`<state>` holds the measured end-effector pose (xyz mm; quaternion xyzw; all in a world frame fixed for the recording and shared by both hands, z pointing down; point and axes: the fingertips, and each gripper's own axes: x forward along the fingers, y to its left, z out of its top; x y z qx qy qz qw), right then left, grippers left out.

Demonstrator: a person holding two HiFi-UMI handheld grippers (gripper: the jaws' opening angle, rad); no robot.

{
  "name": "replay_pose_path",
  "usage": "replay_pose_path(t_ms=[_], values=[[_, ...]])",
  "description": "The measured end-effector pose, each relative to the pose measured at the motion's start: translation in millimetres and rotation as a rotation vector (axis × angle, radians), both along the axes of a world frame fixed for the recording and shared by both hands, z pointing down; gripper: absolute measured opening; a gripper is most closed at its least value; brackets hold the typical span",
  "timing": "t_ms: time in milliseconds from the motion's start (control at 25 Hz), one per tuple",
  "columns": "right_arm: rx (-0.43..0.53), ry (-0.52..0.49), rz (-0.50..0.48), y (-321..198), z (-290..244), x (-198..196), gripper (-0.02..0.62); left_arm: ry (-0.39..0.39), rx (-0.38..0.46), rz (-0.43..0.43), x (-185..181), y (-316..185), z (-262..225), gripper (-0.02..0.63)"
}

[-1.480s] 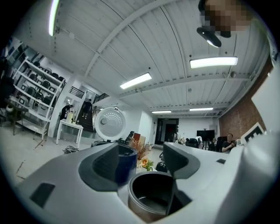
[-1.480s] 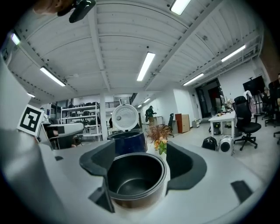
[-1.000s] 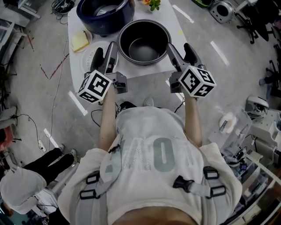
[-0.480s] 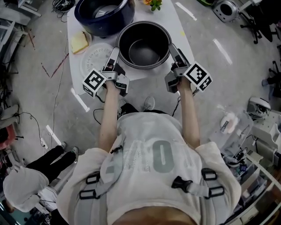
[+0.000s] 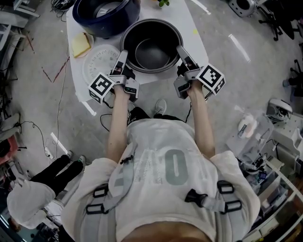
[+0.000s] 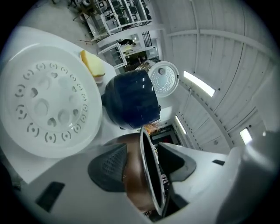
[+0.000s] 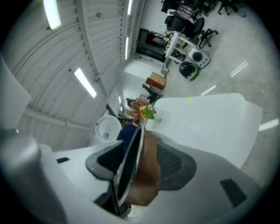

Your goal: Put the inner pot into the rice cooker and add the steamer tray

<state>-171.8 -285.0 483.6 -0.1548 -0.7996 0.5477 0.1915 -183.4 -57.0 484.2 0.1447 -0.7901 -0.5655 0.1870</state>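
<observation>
At the far left of the white counter [image 5: 191,28] a yellow wedge [image 5: 80,45] lies near the edge. Just beside it the round white steamer tray [image 5: 98,64] lies flat, its holes facing up. Behind the tray stands the dark blue rice cooker [image 5: 105,12], lid raised and hollow open.

The left claw [image 5: 124,53] reaches level from the near edge and straddles the left side of the inner pot [image 5: 151,47]. Its jaws have just been closing with the pot's wall between them. In the left gripper view one pad lies against the brown outer wall and the other sits inside, against the rim.

The inner pot stands upright on the counter, in front of the cooker and outside it, just right of the tray, its dark inside showing.

The right claw [image 5: 180,49] mirrors the left on the pot's right side. Its jaws have also just been closing, and they are clamped over the rim, one pad outside and one inside.
</observation>
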Motion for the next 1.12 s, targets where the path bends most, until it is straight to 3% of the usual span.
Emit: replay_pose_path(t_ms=[200,520,1120], values=[[0.026,0.024,0.011,-3.1,5.7,-3.2,0.151,0.01,-0.027,-0.007,-1.3,0.6,1.8,0.145],[0.055,0.02,0.008,2.1,3.9,-3.9,0.069,0.006,-0.045,-0.004,-4.7,2.7,-3.2,0.105],[0.148,0.014,-0.002,0.6,0.9,-3.9,0.041,0.03,-0.091,0.004,-5.3,1.6,0.6,0.041]])
